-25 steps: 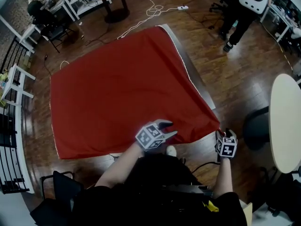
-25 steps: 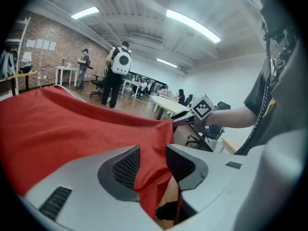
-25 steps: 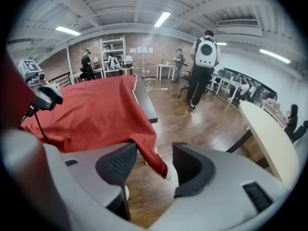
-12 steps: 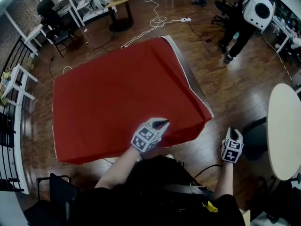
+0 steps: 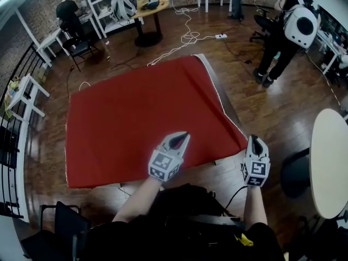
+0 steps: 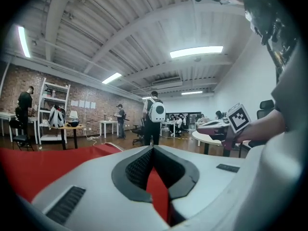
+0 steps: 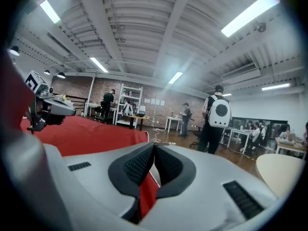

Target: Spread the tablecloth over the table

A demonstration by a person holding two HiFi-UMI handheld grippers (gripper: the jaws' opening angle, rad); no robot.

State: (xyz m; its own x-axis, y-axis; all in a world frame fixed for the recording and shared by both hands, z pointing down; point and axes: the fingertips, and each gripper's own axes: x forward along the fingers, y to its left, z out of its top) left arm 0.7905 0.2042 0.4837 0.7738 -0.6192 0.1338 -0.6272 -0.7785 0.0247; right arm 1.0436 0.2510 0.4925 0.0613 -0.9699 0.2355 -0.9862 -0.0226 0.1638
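Observation:
A red tablecloth (image 5: 141,118) lies over the table, whose grey edge (image 5: 220,91) shows along the cloth's right side. My left gripper (image 5: 182,136) is at the cloth's near edge, and its jaws have just been closing. In the left gripper view, the gripper (image 6: 153,150) has a strip of red tablecloth (image 6: 158,191) pinched between its pads. My right gripper (image 5: 254,139) is at the near right corner, its jaws also just closed. The right gripper view shows the gripper (image 7: 154,147) shut on red tablecloth (image 7: 147,191). Both grippers point nearly level.
A round white table (image 5: 329,162) and a dark chair (image 5: 296,170) stand at the right. A person with a white backpack (image 5: 296,23) stands at the back right. Cables (image 5: 185,37) trail over the wooden floor. White racks (image 5: 24,97) line the left, and another chair (image 5: 60,222) is at the near left.
Both grippers have risen and tipped from pointing down to nearly level. Their jaws have closed on the cloth's near edge. The right gripper has come in towards the cloth's near right corner.

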